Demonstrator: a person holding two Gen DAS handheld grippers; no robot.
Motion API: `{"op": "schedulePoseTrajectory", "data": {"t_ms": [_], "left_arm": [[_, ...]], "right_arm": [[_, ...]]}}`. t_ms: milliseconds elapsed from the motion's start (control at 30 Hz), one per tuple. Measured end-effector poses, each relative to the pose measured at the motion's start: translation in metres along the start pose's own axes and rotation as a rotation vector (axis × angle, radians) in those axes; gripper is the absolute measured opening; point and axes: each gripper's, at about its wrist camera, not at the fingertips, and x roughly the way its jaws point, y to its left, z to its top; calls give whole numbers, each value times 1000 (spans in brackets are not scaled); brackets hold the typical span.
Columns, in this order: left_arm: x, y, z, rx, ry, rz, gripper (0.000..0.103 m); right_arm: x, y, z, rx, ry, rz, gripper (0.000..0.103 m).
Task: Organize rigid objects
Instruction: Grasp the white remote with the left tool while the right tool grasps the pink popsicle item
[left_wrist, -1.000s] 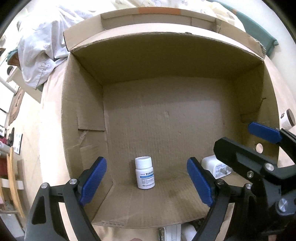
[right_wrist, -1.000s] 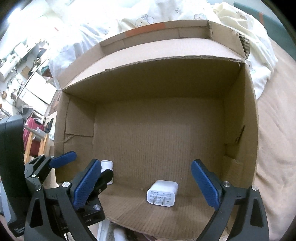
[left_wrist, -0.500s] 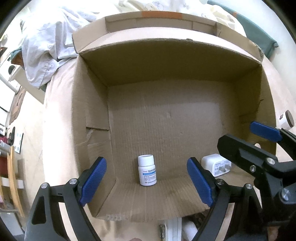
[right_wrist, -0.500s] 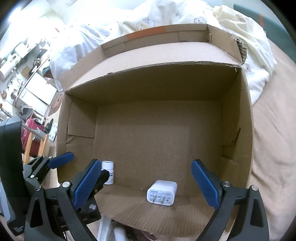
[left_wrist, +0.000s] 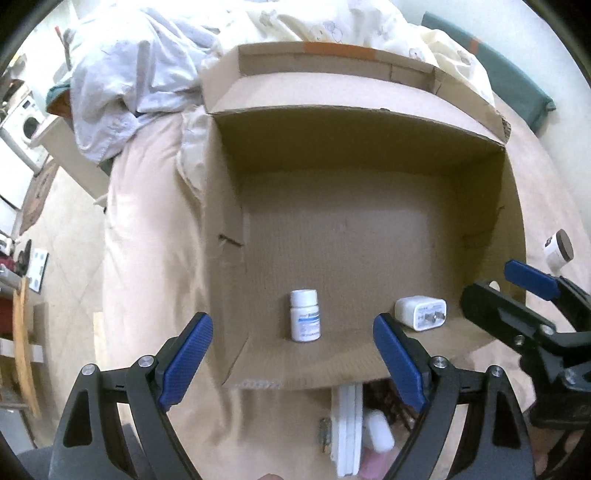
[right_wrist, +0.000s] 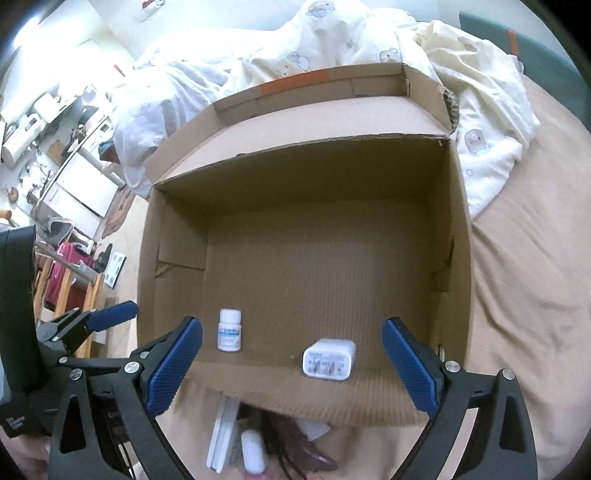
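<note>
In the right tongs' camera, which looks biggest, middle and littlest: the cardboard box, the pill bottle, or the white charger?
1. cardboard box, by far the largest.
2. white charger and pill bottle look about the same size; the charger is wider, the bottle taller, so no clear ranking between them.

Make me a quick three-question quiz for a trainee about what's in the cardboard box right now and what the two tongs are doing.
1. True or false: the pill bottle stands upright on the floor of the cardboard box.
2. Multiple choice: the white charger is
A. held in the right tongs
B. lying in the box, apart from the bottle
C. outside the box, on the bed
3. Fill in: both the left tongs and the right tongs are ____, holding nothing.

Key: 1 true; 2 B; 3 open.
</note>
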Motion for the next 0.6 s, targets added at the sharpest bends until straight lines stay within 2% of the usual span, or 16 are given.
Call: {"op": "schedulePoseTrajectory", "data": {"t_ms": [233, 600], "left_arm": [[-11, 17, -23, -28, 6, 11, 87], [-25, 40, -66, -78, 16, 1, 87]], "right_arm": [[-20, 3, -17, -7, -11, 1, 103], [-32, -4, -55, 18, 35, 1, 103]]}}
